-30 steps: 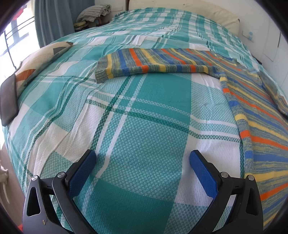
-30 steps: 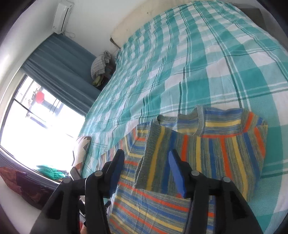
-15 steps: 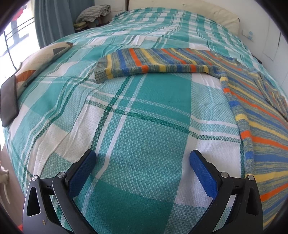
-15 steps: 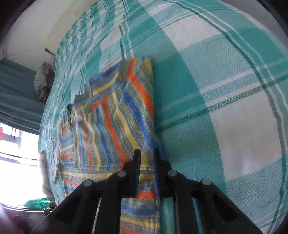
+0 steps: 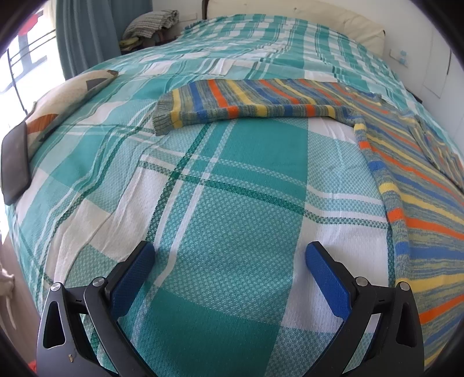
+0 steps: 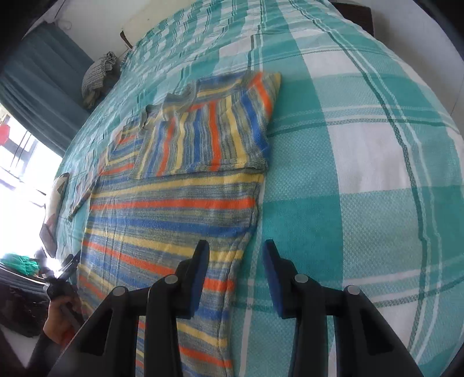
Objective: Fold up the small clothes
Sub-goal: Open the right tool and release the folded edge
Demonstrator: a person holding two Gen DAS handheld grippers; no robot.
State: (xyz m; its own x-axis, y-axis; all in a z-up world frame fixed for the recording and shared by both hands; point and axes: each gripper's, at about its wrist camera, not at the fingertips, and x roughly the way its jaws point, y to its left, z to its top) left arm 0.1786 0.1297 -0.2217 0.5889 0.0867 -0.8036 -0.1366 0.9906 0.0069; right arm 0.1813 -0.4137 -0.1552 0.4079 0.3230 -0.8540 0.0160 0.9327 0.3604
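A knit sweater striped in blue, orange, yellow and grey lies flat on the teal plaid bedspread. One sleeve is folded across its chest; the other sleeve stretches out sideways. My right gripper hovers over the sweater's side edge low on the body. Its jaws are opening, the edge lies below the gap, and the pads are not pressing on it. My left gripper stands open above bare bedspread, to the left of the sweater's body.
A patterned pillow and a dark flat case lie at the bed's left edge by the window. A pile of cloth sits beyond the bed's far corner. A hand holds the left gripper at the bed's near edge.
The right gripper has travelled from the folded sleeve down along the sweater's side edge, shutting almost fully on the way and then spreading again. The left gripper has not moved.
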